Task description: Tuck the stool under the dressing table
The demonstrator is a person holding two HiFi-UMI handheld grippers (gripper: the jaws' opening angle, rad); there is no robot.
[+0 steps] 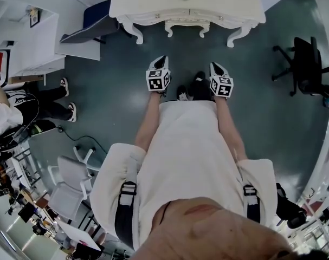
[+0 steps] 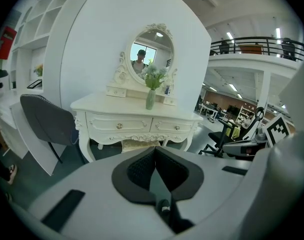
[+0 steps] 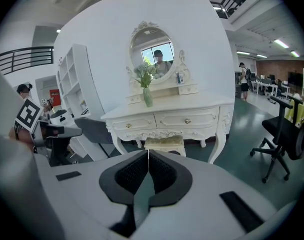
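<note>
Fingers (image 2: 141, 170) closed: left gripper (image 2: 155, 148), right gripper (image 3: 148, 151); one stool (image 3: 164, 141), one table (image 3: 194, 106).

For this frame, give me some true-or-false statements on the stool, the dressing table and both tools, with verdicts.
1. The stool sits under the dressing table, between its legs. True.
2. The left tool grips the stool. False: its jaws are together on nothing, away from the table.
3. A vase of flowers stands on the table top. True.
4. The right tool has its jaws wide open. False: they are shut and empty.
5. The mirror is rectangular. False: it is oval.
</note>
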